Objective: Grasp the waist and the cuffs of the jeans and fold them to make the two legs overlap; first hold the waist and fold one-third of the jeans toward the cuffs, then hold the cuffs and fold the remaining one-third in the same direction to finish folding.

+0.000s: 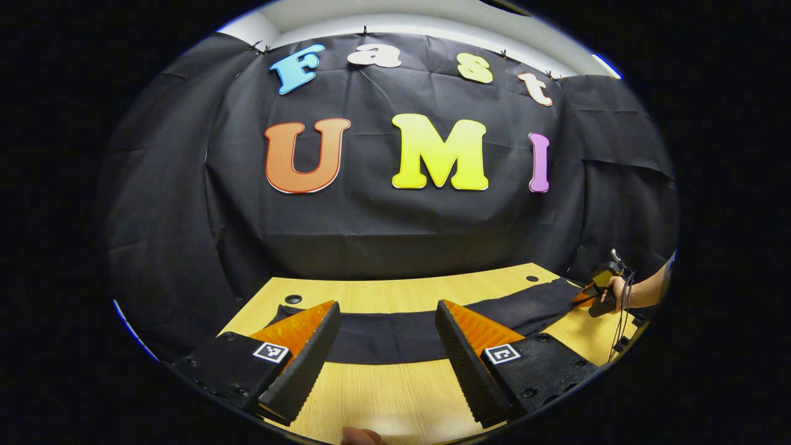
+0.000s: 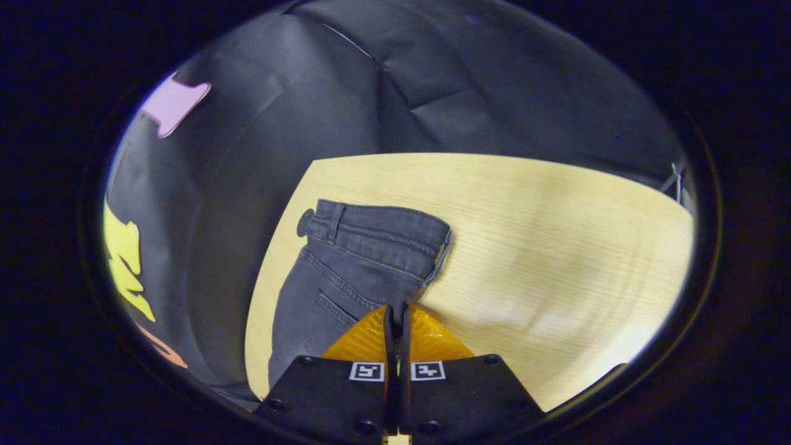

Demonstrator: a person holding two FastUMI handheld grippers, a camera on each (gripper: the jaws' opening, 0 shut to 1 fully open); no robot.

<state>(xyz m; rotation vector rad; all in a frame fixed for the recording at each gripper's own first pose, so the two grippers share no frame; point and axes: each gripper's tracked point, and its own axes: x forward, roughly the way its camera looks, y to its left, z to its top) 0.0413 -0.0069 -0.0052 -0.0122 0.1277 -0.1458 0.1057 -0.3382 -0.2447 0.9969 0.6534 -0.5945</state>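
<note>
On the wooden table [image 1: 383,395] the jeans [image 1: 401,334] lay flat, legs overlapped. My right gripper [image 2: 395,318] was clamped on the waist [image 2: 371,232] edge, my left gripper [image 1: 386,337] spread wide above the mid-leg (not touching). I judged the waist fold needed a low, even carry toward the cuffs.

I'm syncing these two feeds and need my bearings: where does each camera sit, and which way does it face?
Left gripper view: rides the left gripper, open, low over the table, facing the back wall across the jeans; a hand with the right gripper shows at far right.
Right gripper view: rides the right gripper, looking down at the waist, fingers closed at the jeans' edge.
Shared: jeans and table.
</note>
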